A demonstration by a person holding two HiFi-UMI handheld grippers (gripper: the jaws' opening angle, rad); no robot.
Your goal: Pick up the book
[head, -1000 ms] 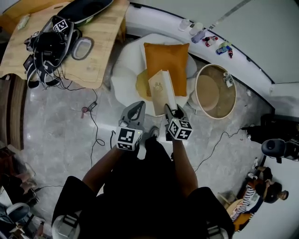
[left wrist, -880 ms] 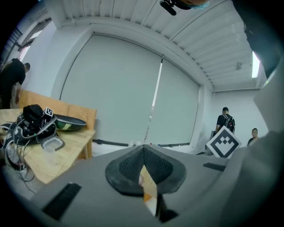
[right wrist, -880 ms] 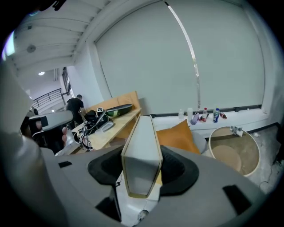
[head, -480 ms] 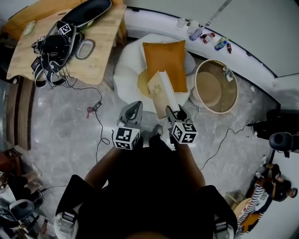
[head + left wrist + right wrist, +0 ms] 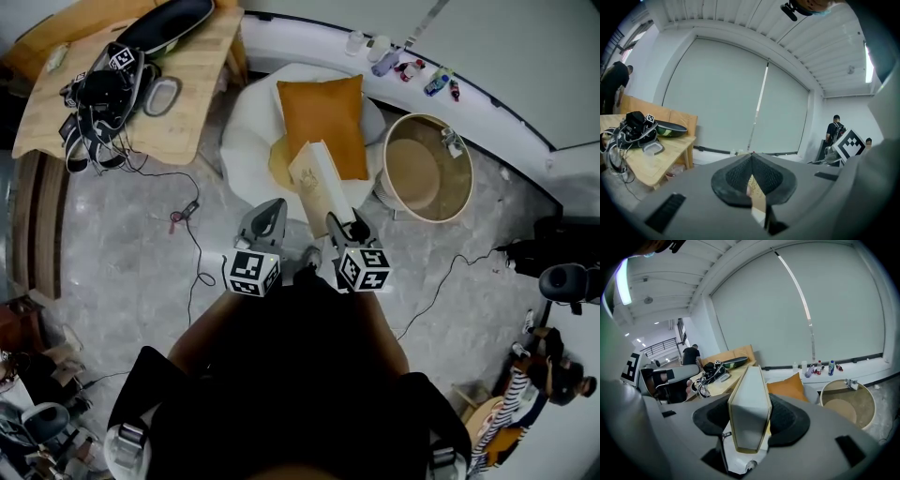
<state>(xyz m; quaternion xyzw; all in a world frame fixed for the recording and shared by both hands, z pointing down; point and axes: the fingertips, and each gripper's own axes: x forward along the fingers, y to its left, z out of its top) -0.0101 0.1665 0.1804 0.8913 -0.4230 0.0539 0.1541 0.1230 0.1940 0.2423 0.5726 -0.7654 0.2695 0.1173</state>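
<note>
The book (image 5: 322,184) is cream-coloured and thick. It stands on edge in the air in front of the white seat, with my right gripper (image 5: 341,222) shut on its near end. In the right gripper view the book's (image 5: 750,404) page edge fills the gap between the two black pads (image 5: 715,416), which press on its covers. My left gripper (image 5: 272,212) hangs just left of the book, its jaws shut with nothing in them. In the left gripper view the tips of my left gripper (image 5: 751,156) meet, and a strip of the book (image 5: 757,196) shows below them.
An orange cushion (image 5: 323,120) lies on the white round seat (image 5: 246,141) beyond the book. A round wooden tub (image 5: 427,169) stands to the right. A wooden table (image 5: 183,117) with cables and a pan is at the left. Bottles (image 5: 403,64) line the window ledge. A cable (image 5: 192,248) trails on the floor.
The right gripper has raised the book a little off the seat and tilted it. The left gripper has moved along beside it, still shut.
</note>
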